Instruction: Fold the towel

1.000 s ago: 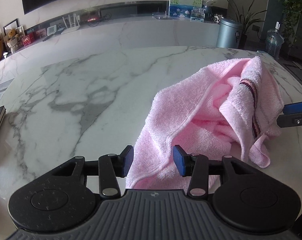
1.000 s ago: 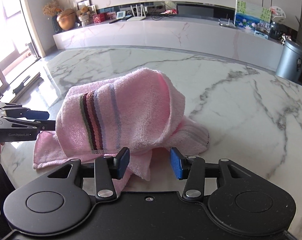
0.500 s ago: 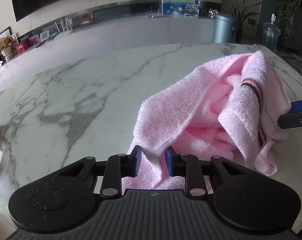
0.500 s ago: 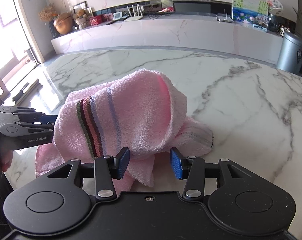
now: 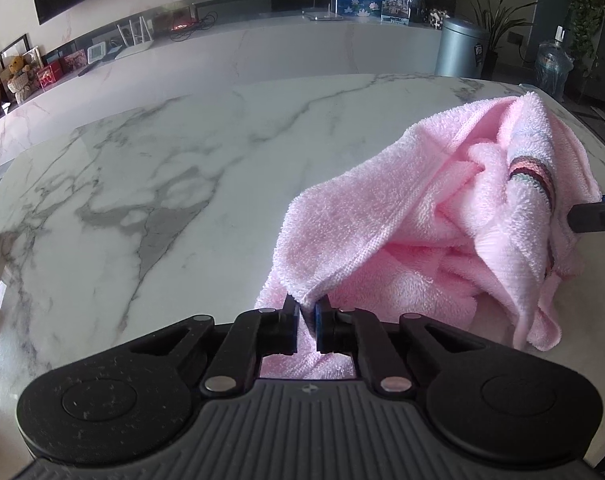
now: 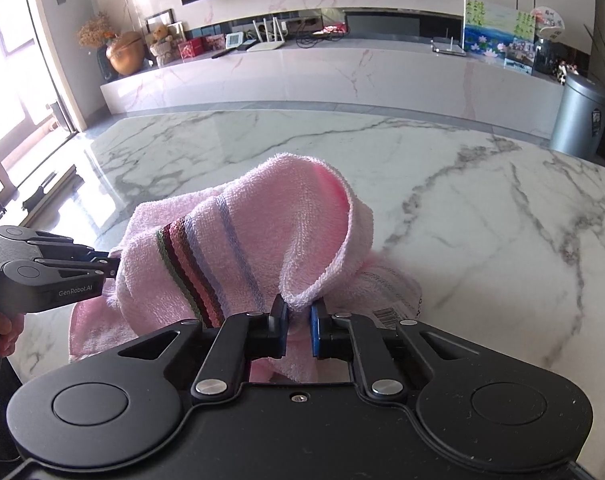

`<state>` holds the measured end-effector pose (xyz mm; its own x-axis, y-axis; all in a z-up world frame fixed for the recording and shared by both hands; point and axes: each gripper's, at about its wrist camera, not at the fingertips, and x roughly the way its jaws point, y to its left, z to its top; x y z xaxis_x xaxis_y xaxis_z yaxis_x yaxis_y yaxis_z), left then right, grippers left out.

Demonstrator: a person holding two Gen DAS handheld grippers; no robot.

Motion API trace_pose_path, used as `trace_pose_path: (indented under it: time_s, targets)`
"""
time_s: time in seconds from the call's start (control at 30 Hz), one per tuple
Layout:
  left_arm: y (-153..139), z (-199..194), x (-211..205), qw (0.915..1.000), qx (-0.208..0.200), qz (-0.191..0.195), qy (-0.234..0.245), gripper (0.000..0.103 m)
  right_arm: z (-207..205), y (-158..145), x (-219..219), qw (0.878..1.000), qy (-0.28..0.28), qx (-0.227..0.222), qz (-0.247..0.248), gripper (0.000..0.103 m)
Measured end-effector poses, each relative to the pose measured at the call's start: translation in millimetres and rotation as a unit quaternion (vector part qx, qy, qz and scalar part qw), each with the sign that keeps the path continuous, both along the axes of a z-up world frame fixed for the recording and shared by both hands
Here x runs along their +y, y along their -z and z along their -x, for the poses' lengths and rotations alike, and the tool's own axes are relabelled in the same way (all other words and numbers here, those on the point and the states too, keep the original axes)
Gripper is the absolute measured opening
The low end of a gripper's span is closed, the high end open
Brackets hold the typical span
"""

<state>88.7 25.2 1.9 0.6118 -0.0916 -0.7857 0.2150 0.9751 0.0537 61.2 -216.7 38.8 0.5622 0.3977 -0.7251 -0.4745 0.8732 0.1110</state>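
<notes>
Both pairs of jaws have just been closing, each now pinching a hem of the pink towel (image 5: pixel 442 216) that was lying loose between them a moment ago. Across the marble table (image 5: pixel 150 168), which is filling most of both views, the towel is sitting in a crumpled heap at the right of the left wrist frame and at the centre of the right wrist frame, its striped band (image 6: pixel 194 264) running diagonally. It is looking soft, light and floppy, so it is likely sagging wherever it is unsupported; corners and hemmed edges seem the best places to grip. At lower centre of the left frame, the left gripper (image 5: pixel 307 312) is nearly shut, squeezing a thin pink edge. At lower centre of the right frame, the right gripper (image 6: pixel 298 316) is gripping a rolled fold of hem, jaws narrow
</notes>
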Motion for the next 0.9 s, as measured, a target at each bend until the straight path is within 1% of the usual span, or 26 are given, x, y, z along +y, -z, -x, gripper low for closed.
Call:
trace_pose_path:
  time_s: [0.17,0.27,0.47,0.67,0.83,0.9]
  targets:
    - [-6,4,8,0.9999,-0.006,-0.003,-0.013,0.003,3,-6,-21,0.998,0.025,-0.028,0.044,0.009]
    - [-11,6,13,0.9997,-0.012,-0.007,-0.018,0.003,3,-10,-34,0.996,0.043,-0.04,0.061,0.008]
    - [-26,9,16,0.9991,-0.029,-0.025,-0.021,0.002,4,-31,-50,0.99,0.06,-0.08,0.099,0.007]
    - [-54,13,18,0.9977,-0.055,-0.036,-0.013,0.002,12,-62,-55,0.982,0.059,-0.129,0.121,0.007]
    - [-88,16,17,0.9948,-0.092,-0.043,-0.006,0.002,21,-92,-56,0.974,0.059,-0.177,0.127,0.007]
    - [-102,18,16,0.9929,-0.11,-0.044,-0.006,0.002,22,-101,-58,0.972,0.059,-0.188,0.127,0.007]
